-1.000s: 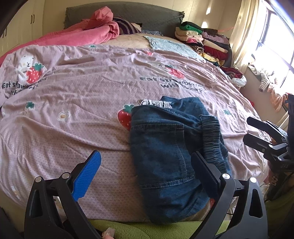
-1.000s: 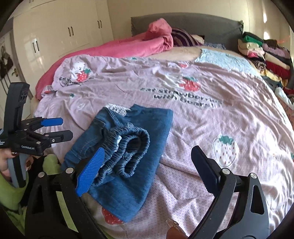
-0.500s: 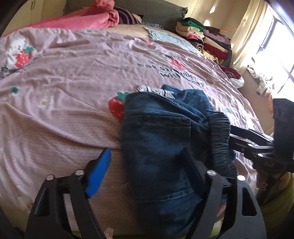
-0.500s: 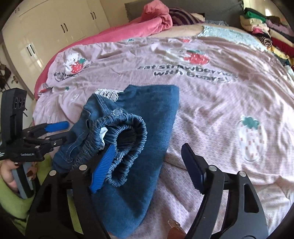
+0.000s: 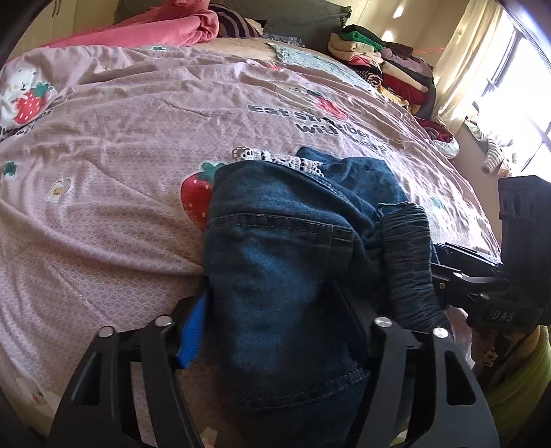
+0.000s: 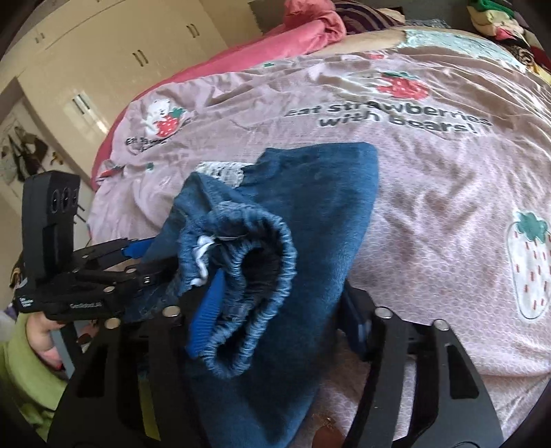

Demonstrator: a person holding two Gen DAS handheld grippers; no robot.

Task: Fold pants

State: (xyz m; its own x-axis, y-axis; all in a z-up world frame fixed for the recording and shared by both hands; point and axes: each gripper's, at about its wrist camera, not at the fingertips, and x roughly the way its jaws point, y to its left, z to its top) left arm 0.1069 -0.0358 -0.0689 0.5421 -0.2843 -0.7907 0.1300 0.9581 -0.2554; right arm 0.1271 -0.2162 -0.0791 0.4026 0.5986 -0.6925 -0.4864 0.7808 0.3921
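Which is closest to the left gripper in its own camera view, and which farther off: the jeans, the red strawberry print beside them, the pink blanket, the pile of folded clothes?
From the left gripper:
1. Jeans, between its fingers.
2. Strawberry print, just left of the jeans.
3. Pink blanket far left and pile of folded clothes far right, both at the bed's head; too close to call.

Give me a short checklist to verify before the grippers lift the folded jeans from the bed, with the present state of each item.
1. Left gripper straddles the jeans: ok.
2. Right gripper straddles the elastic waistband end: ok.
3. Fingers fully clamped on the denim: cannot tell; both sets look partly closed.
4. Bundle stays tidy: not ok; the waistband bulges open and a white lace trim sticks out.
5. Strawberry bedsheet not pinched under the fingers: cannot tell.
6. Stack of folded clothes out of the way: ok.
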